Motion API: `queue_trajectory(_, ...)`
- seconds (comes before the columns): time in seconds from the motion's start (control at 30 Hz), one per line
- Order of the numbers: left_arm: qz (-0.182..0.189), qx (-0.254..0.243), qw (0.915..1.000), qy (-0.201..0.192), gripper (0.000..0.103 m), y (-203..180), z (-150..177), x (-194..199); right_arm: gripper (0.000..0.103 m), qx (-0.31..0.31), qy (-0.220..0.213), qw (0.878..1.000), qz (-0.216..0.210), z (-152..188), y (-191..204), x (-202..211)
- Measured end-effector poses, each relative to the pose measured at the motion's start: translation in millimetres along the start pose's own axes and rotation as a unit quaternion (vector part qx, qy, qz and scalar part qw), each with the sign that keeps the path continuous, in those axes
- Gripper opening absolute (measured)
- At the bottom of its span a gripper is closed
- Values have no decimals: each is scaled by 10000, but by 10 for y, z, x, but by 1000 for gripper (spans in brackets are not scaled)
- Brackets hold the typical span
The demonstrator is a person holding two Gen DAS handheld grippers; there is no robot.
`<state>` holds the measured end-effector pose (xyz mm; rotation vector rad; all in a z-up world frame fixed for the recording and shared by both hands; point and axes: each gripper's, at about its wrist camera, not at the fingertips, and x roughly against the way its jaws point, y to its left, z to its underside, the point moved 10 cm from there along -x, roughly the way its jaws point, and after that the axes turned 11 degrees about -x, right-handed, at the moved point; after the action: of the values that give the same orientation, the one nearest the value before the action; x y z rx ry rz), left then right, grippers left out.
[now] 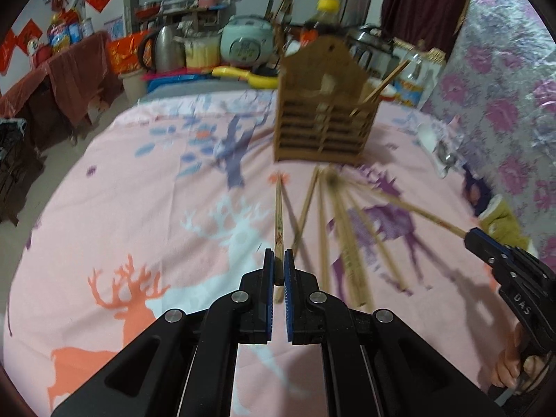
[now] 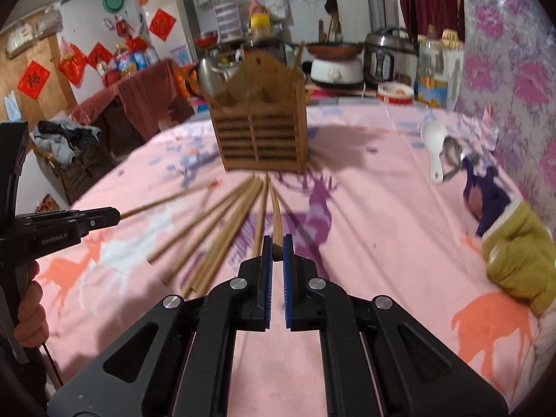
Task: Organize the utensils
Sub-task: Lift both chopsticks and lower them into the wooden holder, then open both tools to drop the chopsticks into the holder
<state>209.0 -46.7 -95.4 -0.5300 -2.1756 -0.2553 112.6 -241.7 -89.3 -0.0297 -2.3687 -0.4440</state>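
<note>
A slatted wooden utensil holder (image 1: pixel 325 111) stands on the pink deer-print cloth (image 1: pixel 139 208), also in the right wrist view (image 2: pixel 264 121), with a chopstick or two leaning in its right compartment. Several loose wooden chopsticks (image 1: pixel 344 239) fan out on the cloth in front of it (image 2: pixel 222 229). My left gripper (image 1: pixel 278 260) is shut on one chopstick (image 1: pixel 278 219) that points toward the holder. My right gripper (image 2: pixel 277 246) is shut on another chopstick (image 2: pixel 275 215); it also shows in the left wrist view (image 1: pixel 469 236).
A white spoon (image 2: pixel 434 142) and a metal spoon (image 2: pixel 453 154) lie at the right near a floral wall covering. A yellow-green cloth (image 2: pixel 514 257) lies at the right edge. Kettle (image 1: pixel 163 48), rice cooker (image 1: pixel 246 41) and bottles stand behind the table.
</note>
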Motion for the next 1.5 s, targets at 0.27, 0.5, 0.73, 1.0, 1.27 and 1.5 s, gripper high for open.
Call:
queue_trajectory(0.27,145,-231,9988,-396,6,-197,-532,326,7,78,-349,9993,-129,-399,161,186)
queue_trajectory(0.5,99,-411,9974,-579,6,-299,-973,422,7,249,-560,9981,-110,-702,280,231)
queue_trajectory(0.73,-17,-562,9950,-824,6,-344,-1449,532,6,365,-777,9963,-81,-1022,358,259)
queue_trajectory(1.0,-210,-505,9880,-1443,6,-269,-2157,809,6,489,-1330,9896,-239,-1586,613,385)
queue_trajectory(1.27,-526,-279,9801,-1894,6,-45,-2641,682,6,493,-2271,9724,-190,-2308,868,418)
queue_trajectory(1.5,-279,-27,9952,-936,11,117,-2198,-255,11,266,-1296,9912,85,-2018,610,-476)
